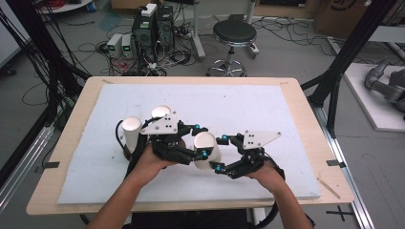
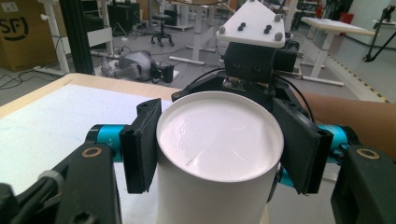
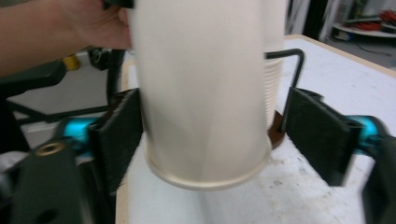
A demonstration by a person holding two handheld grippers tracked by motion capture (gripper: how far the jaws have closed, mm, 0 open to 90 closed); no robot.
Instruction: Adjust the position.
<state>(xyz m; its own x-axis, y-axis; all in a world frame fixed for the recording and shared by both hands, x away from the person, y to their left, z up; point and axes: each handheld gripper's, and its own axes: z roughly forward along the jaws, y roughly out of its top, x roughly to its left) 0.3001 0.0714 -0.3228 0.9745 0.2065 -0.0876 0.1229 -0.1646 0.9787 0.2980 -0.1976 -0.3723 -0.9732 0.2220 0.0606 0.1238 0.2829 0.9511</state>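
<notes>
An upside-down white paper cup hangs a little above the white board, its flat base up and its rim down. My left gripper is shut on it, and both black pads press its sides in the left gripper view. My right gripper faces it from the other side and stands open around the same cup. In the right gripper view its right pad is clear of the wall, and its left pad sits close beside it.
Two more upturned white cups stand on the white board behind my left hand. A wooden table edge rims the board. Beyond the table are a stool, computer boxes and floor cables.
</notes>
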